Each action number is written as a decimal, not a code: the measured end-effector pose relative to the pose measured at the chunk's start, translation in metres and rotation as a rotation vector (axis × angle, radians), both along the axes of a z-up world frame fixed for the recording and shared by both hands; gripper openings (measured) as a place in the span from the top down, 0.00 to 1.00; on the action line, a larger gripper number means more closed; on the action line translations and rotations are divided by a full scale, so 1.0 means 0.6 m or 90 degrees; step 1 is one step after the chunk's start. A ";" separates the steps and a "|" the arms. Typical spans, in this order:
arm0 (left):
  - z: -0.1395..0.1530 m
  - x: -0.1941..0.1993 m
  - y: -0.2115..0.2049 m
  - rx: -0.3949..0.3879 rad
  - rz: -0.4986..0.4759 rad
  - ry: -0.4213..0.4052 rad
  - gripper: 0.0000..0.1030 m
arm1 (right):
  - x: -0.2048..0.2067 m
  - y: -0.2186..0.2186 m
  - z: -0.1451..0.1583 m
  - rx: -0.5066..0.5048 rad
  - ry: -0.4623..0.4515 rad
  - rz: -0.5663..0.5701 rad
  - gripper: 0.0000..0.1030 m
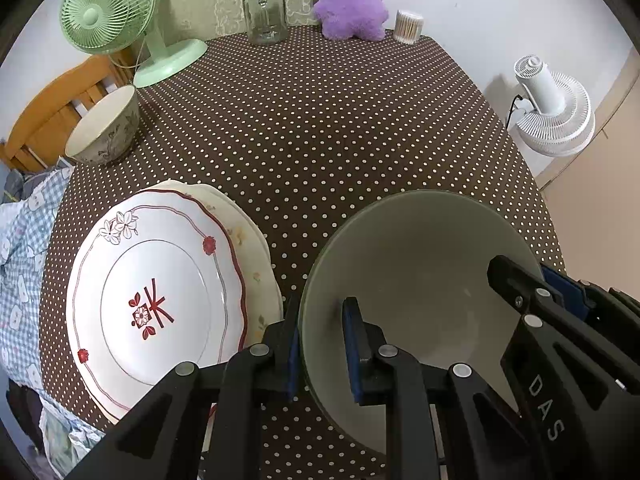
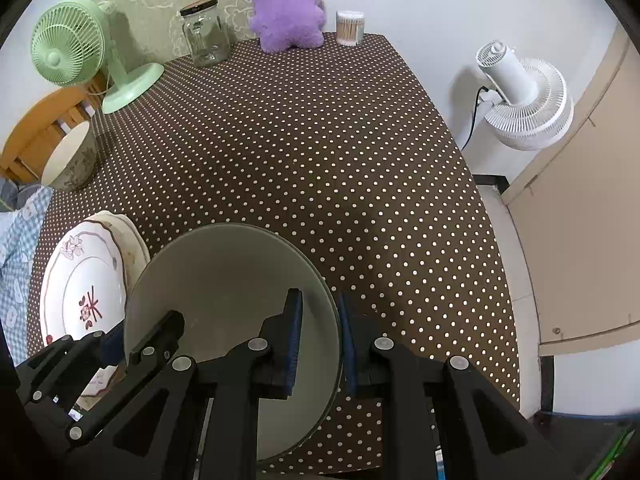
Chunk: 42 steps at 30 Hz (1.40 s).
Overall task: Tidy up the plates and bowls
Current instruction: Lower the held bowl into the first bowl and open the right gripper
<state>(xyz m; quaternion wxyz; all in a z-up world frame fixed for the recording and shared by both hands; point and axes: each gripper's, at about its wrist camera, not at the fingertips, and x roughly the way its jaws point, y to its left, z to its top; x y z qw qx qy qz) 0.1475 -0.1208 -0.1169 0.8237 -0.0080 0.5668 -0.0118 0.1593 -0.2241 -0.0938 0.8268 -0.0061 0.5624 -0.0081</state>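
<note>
A grey-green bowl (image 1: pixel 416 264) sits near the table's front edge; it also shows in the right wrist view (image 2: pixel 228 280). My left gripper (image 1: pixel 320 344) is shut on the bowl's left rim, one finger inside, one outside. My right gripper (image 2: pixel 320 340) is shut on the bowl's right rim the same way; it shows in the left wrist view (image 1: pixel 536 292). A stack of white plates (image 1: pixel 156 300) with red flower trim lies to the left of the bowl (image 2: pixel 84 288). A cream floral bowl (image 1: pixel 106 128) stands at the far left edge (image 2: pixel 70 160).
On the brown polka-dot tablecloth (image 1: pixel 320 128) stand a green desk fan (image 1: pixel 116 16), a glass jar (image 1: pixel 264 8), a purple plush toy (image 1: pixel 348 0) and a cotton-swab tub (image 1: pixel 409 26) along the back. A white fan (image 1: pixel 552 108) stands beyond the right edge. A wooden chair (image 1: pixel 52 112) is at left.
</note>
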 end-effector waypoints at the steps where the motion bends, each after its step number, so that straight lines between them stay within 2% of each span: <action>1: 0.000 0.000 0.000 0.002 -0.001 -0.001 0.85 | 0.001 0.001 -0.001 -0.002 0.001 0.000 0.79; 10: -0.005 0.002 -0.003 0.008 -0.012 -0.014 0.85 | 0.004 0.006 -0.009 -0.020 -0.006 0.005 0.79; 14: -0.004 -0.002 -0.003 -0.004 -0.014 -0.018 0.76 | -0.001 0.007 -0.011 -0.013 -0.007 0.011 0.76; 15: -0.004 -0.002 -0.004 -0.007 -0.016 -0.013 0.71 | -0.001 0.007 -0.010 -0.010 -0.008 0.018 0.75; 18: -0.003 -0.004 -0.002 -0.018 -0.007 0.002 0.62 | 0.001 0.005 -0.010 0.008 0.009 0.034 0.64; 20: 0.001 -0.005 -0.003 -0.021 -0.003 0.004 0.56 | 0.001 0.005 -0.002 0.023 0.007 0.052 0.44; 22: 0.009 -0.006 -0.002 -0.017 0.004 -0.005 0.44 | 0.001 0.006 0.007 0.030 -0.005 0.068 0.31; 23: 0.015 -0.007 -0.002 -0.013 0.008 -0.013 0.39 | 0.003 0.007 0.013 0.039 -0.010 0.081 0.28; 32: 0.067 -0.003 0.008 0.010 0.057 -0.069 0.20 | 0.014 0.018 0.058 0.065 -0.046 0.141 0.22; 42: 0.102 0.010 0.069 0.003 0.080 -0.094 0.19 | 0.024 0.070 0.098 0.070 -0.070 0.141 0.22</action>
